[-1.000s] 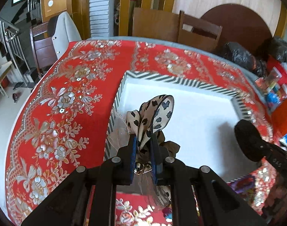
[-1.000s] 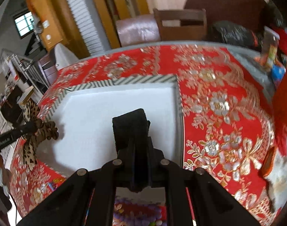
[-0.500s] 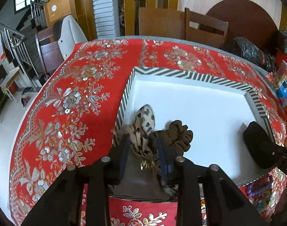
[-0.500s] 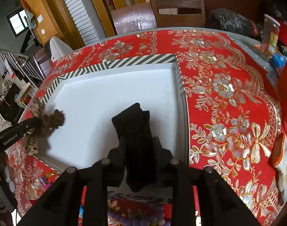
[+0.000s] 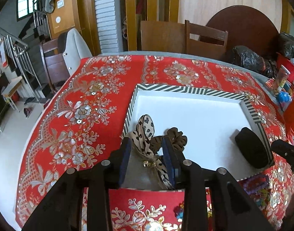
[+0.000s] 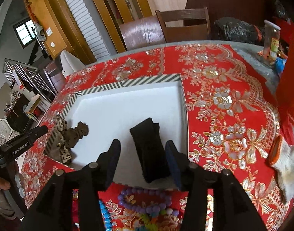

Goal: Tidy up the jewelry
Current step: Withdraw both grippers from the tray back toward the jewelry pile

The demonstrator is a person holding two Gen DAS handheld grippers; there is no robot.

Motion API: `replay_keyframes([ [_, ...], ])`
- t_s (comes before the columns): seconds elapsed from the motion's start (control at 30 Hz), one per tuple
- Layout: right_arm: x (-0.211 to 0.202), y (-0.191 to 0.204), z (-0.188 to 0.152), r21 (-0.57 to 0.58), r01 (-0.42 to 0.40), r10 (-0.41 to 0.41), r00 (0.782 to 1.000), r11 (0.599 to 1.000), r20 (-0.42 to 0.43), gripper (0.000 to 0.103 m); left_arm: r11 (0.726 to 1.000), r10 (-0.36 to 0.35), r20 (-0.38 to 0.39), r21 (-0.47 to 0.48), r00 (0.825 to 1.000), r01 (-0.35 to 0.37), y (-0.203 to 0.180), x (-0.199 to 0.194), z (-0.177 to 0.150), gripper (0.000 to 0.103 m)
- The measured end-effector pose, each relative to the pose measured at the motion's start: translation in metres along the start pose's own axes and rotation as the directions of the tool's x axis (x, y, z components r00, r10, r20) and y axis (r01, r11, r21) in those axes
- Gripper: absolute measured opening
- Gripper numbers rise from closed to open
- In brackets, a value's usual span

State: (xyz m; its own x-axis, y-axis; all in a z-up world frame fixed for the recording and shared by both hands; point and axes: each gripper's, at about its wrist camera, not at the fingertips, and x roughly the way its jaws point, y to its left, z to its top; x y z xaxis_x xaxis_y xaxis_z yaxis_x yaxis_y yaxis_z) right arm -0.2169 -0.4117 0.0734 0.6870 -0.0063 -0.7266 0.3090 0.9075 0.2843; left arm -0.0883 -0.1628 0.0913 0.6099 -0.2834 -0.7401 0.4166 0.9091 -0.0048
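Both pieces have dropped out of their grips since a second ago and now lie in the tray, and each hand-held gripper has drawn back from its piece.

Leopard-print hair bow [image 5: 145, 134], with a small gold charm at its knot, lies in the near left corner of the white tray [image 5: 187, 94], draped partly over the striped rim. Brown scrunchie [image 5: 176, 135] touches it on the right. Bow's tails run under the left hand-held gripper [image 5: 147, 159] and are cut off there; how far they reach cannot be made out. Left jaws are opening, blue pads either side of the bow without pressing it: released.

Black folded band [image 6: 150, 150] lies flat in the tray's near right corner, close to the right wall. Right hand-held gripper [image 6: 143, 161] straddles it, jaws opening, pads [image 6: 173, 165] clear of the cloth: released. Band's near end is hidden behind the gripper body. In the left view the same band [image 5: 251, 148] shows as a dark oval lump, with the right tool's tip just beside it.

Outside the tray, on the red floral cloth of the table [image 6: 224, 100], purple beads [image 6: 145, 202] and other coloured beads lie at the near edge, mostly blocked by the gripper arms. Orange-edged item [image 6: 275, 150] at far right, blurred, not identifiable. Wooden chairs [image 5: 204, 38] and black bags [image 5: 249, 56] stand beyond the table.
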Motion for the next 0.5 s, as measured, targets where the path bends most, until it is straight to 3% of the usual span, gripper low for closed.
replay_keyframes([
  [0.5,-0.047,0.027,-0.025,-0.1,0.0,0.005,0.999,0.995,0.048,0.06,1.0,-0.004,0.061,0.006,0.998,0.003,-0.011,-0.054,-0.028,0.023],
])
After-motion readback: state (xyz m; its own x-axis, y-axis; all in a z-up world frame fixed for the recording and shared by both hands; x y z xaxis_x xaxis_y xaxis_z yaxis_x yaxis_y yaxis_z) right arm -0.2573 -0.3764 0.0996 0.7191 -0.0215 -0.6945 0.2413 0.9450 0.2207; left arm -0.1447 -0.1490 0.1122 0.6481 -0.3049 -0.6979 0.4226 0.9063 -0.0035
